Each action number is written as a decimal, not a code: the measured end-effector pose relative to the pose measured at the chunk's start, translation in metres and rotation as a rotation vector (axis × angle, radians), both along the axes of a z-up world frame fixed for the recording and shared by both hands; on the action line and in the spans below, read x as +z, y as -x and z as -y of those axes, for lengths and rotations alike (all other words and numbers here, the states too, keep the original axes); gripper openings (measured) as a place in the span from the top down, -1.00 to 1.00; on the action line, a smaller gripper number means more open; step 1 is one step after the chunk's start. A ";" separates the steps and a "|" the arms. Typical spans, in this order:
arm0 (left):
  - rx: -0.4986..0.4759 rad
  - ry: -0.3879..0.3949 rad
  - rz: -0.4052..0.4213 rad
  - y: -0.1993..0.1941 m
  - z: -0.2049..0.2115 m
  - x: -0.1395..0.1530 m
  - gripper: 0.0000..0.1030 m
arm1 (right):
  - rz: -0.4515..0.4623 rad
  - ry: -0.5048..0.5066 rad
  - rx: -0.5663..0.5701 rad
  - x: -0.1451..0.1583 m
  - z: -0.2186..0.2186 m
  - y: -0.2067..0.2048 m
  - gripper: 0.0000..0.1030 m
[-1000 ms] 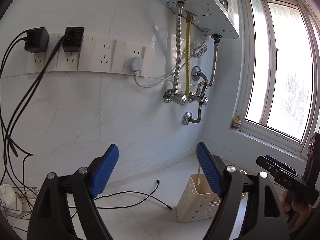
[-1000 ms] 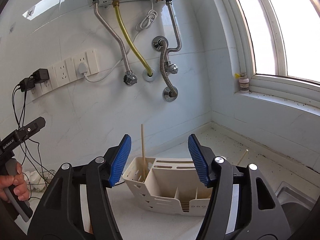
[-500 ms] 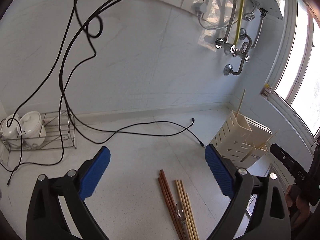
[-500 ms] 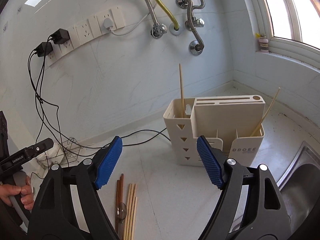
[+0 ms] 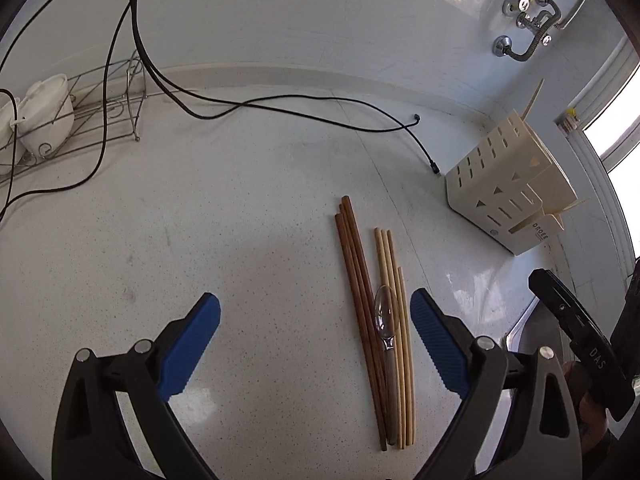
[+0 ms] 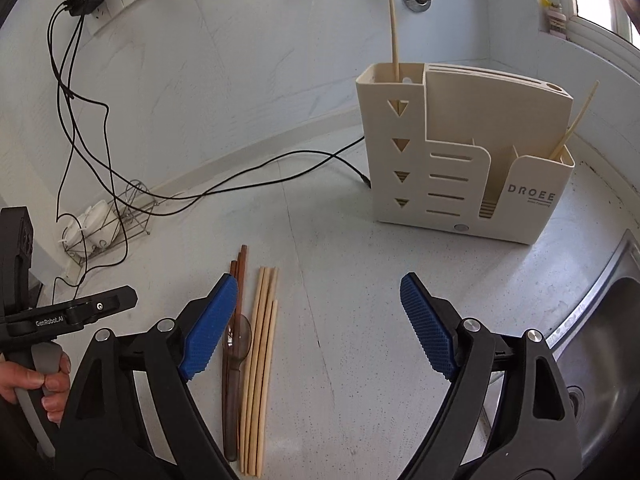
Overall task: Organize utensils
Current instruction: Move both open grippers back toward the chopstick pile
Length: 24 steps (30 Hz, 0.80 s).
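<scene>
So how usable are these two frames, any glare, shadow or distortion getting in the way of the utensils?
Left wrist view: strong fisheye bending, window blown out at right, a soft shadow on the counter beside the dark chopsticks, which stay sharp. Right wrist view: same curvature, even light, the holder and pale chopsticks crisp, with a blue finger covering part of the dark ones.

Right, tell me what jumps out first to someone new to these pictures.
First, the utensil row lying on the speckled counter: dark brown chopsticks, pale bamboo chopsticks and a clear spoon between them. Behind and to the right stands the cream utensil holder, with one chopstick upright at its left end and another leaning at its right. Both blue-padded grippers frame the views, neither holding anything.
</scene>
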<state>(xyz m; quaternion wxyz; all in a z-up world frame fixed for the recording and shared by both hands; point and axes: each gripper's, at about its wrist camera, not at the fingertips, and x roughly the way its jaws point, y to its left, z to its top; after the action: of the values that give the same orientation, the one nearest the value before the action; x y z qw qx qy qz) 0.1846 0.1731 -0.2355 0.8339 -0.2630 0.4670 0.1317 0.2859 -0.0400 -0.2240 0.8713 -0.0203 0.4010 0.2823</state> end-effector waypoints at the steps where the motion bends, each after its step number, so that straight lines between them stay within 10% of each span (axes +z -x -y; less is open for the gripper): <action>1: -0.003 0.009 -0.015 -0.001 0.001 -0.005 -0.83 | -0.007 0.013 0.005 -0.003 -0.002 0.001 -0.55; 24: 0.000 0.057 -0.211 -0.048 -0.003 -0.066 -0.83 | -0.132 0.281 0.146 -0.056 -0.031 0.024 -0.55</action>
<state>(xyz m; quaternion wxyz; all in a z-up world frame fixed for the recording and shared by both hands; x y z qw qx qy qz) 0.2322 0.1762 -0.3013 0.7724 -0.2712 0.5557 0.1453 0.2623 -0.0092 -0.2798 0.8087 -0.1524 0.4905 0.2866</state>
